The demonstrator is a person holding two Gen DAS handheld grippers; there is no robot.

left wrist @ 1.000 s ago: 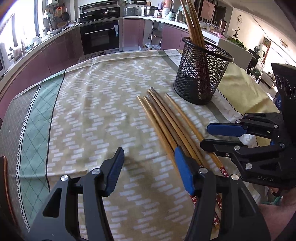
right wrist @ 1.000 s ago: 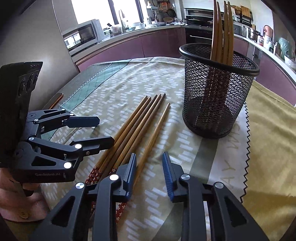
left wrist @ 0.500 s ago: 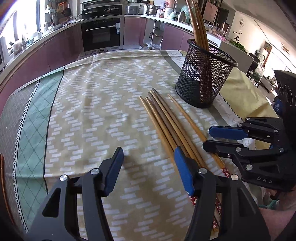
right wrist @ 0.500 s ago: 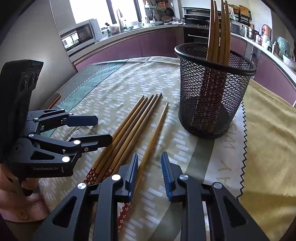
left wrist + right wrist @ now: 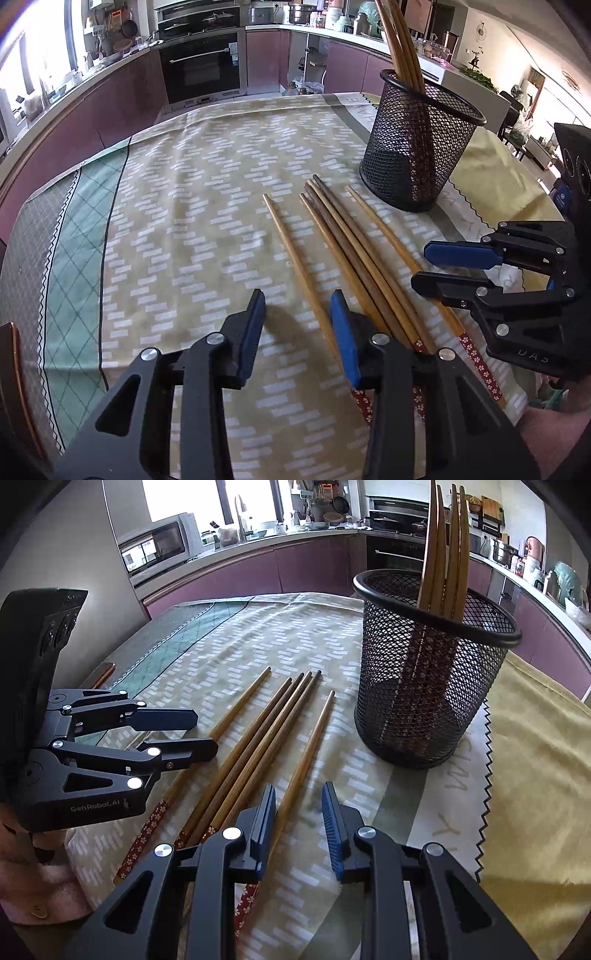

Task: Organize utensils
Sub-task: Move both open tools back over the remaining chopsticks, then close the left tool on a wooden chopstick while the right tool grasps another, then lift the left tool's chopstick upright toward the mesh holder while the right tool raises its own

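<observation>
Though just narrowed, L tongs astride lone chopstick.

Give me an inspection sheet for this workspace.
Surface: patterned tablecloth, with a yellow cloth at one side.
Job's things: six chopsticks lie flat. The mesh holder stands upright with more chopsticks in it.
Clutter: nothing seen.
Grippers: the left hand-held gripper is open and its jaws have just been closing, with one chopstick between them. The right hand-held gripper is open and straddles another chopstick.
Cables: nothing seen.
Surroundings: kitchen counters, oven, microwave.
</observation>
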